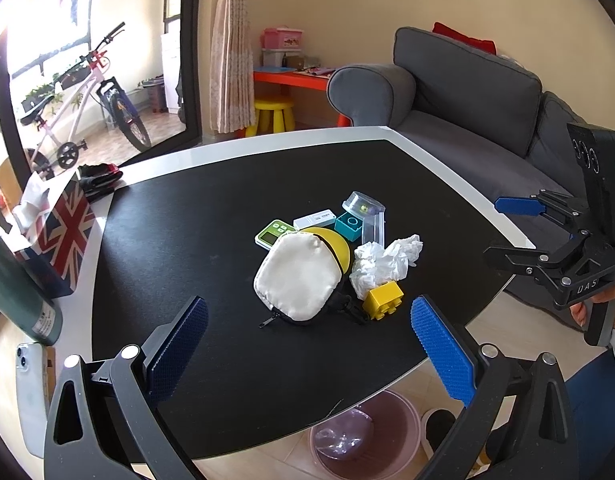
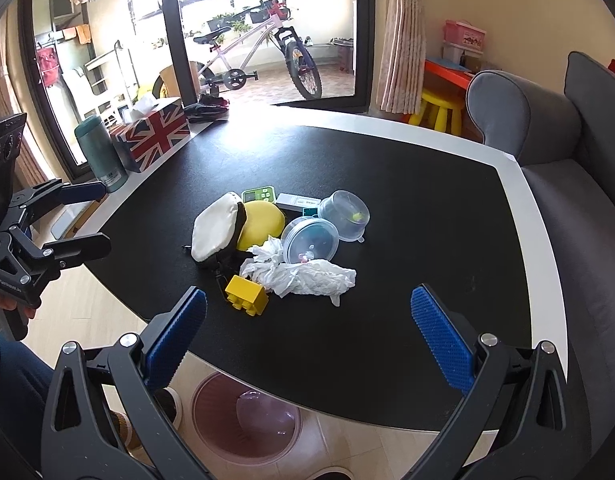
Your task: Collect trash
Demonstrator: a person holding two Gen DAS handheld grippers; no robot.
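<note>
White crumpled tissue partly hides a clear lidded container.

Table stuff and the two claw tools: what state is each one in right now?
Left gripper: open, empty.
Right gripper: open, empty.
Tissue: crumpled, lying on the table.
Pouch: zipped shut, as far as shows.
Clear tub: upside down.
Bin: on the floor, lined, open.
Tissue box: tissue sticking out.
</note>
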